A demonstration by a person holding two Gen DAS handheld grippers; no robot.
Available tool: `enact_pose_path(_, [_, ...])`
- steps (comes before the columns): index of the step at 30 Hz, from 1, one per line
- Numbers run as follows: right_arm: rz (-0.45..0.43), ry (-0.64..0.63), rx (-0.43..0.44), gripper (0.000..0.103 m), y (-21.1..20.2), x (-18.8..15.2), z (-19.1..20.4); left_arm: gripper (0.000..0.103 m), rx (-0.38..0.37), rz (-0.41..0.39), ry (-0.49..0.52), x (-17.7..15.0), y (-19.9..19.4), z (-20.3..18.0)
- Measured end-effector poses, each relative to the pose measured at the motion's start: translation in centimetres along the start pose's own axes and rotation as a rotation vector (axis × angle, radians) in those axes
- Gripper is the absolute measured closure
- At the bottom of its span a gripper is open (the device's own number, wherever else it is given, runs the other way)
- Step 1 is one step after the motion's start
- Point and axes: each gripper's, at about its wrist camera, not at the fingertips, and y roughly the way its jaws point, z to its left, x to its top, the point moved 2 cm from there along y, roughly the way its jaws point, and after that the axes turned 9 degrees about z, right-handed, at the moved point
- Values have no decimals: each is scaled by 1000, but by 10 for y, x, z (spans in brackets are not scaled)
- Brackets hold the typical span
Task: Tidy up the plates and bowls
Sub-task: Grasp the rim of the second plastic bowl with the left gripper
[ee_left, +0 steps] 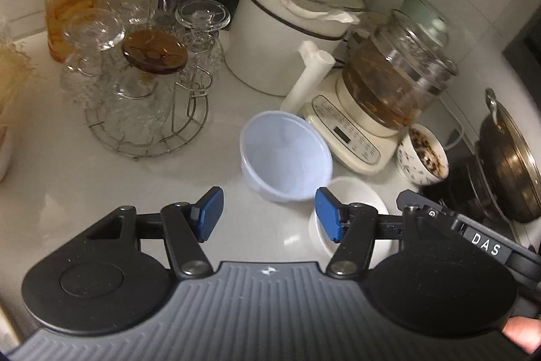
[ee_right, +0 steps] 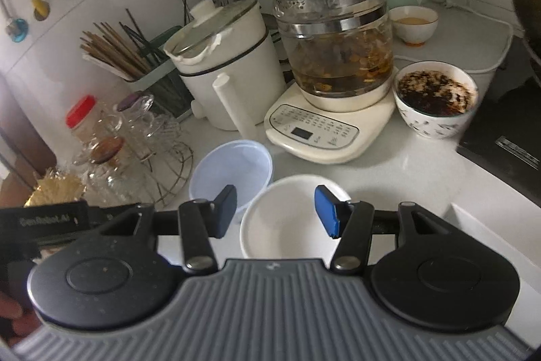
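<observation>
Scene: cluttered white kitchen counter [ee_right: 405, 168], seen from 2 handheld grippers.
Landmark: glass kettle [ee_right: 333, 36] on its cream base.
Plastic bowl [ee_right: 233, 171]: translucent, empty, just in front-left of the kettle.
White bowl [ee_right: 287, 219]: empty, in front of the kettle, touching or just beside the plastic bowl; contact unclear.
Full bowl [ee_right: 436, 98]: dark contents, just right of the kettle.
Left gripper [ee_left: 268, 213]: fingers apart, holding nothing, near the plastic bowl.
Right gripper [ee_right: 275, 212]: fingers apart, empty, over the white bowl.
Risk: the 2 grippers sit side by side and could collide.
Risk: a nudge could slide a bowl into the kettle or glass rack [ee_left: 142, 110].
Risk: the light plastic bowl may tip if pinched at 1 edge.
</observation>
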Motion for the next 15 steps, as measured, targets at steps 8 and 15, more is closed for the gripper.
enact_pose_path(8, [59,29,53,49,78,29,-13,39,0,4,-89,25,57,18])
enact_pose_path(15, [118,2,84,51,125,34,-9,46,4,10,-83,33,83,27])
